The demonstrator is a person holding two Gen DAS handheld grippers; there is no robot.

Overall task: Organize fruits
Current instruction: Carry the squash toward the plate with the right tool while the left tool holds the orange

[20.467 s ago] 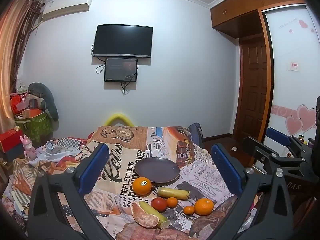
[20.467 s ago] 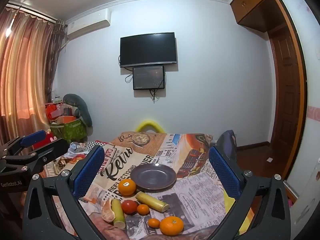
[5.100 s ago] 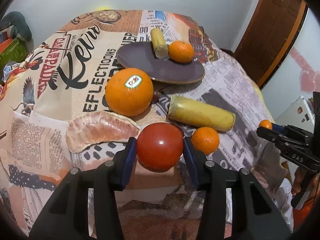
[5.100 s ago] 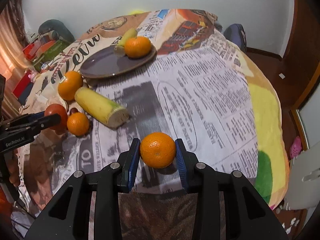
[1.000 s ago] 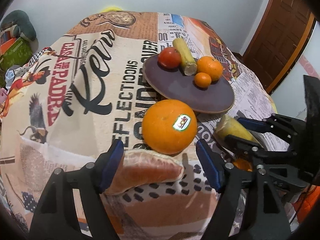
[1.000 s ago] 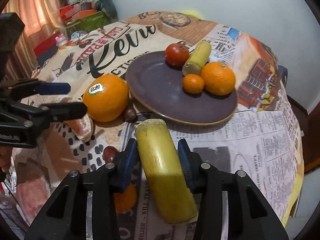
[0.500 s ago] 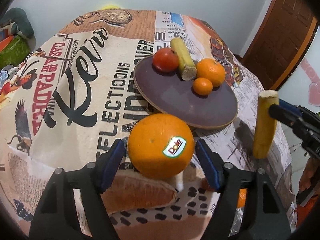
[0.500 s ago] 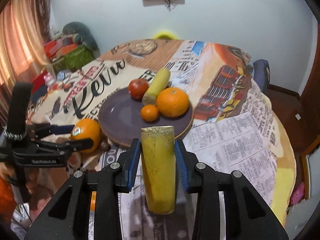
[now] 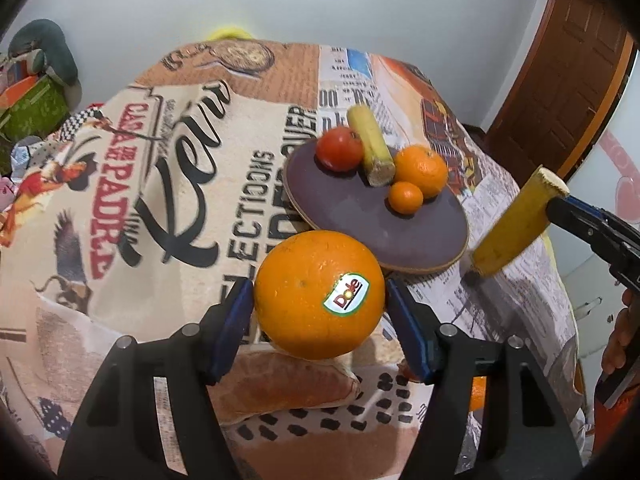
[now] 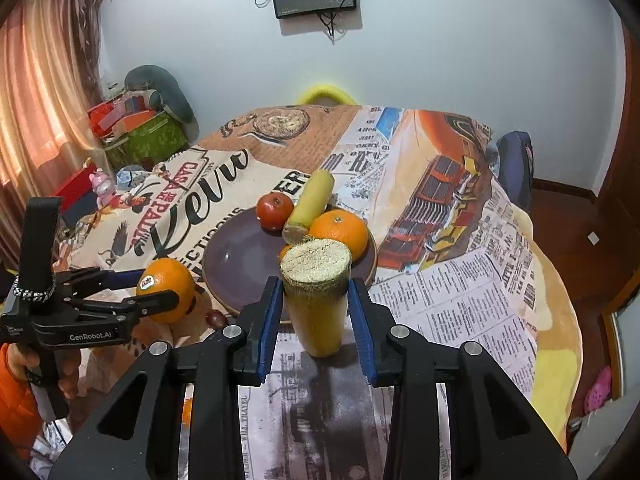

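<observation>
Left gripper clamps orange (stickered); right gripper clamps cane.

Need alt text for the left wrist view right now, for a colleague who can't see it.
The left gripper holds a large stickered orange between its jaws, near the purple plate of fruit. At right, the right gripper carries a yellow stalk piece.

Right wrist view: the small orange on the plate is mostly hidden behind the held yellow stalk piece. Left wrist view: a loose orange near the right edge shows only as a sliver behind the left gripper. The peeled segment lies partly beneath the large orange.
</observation>
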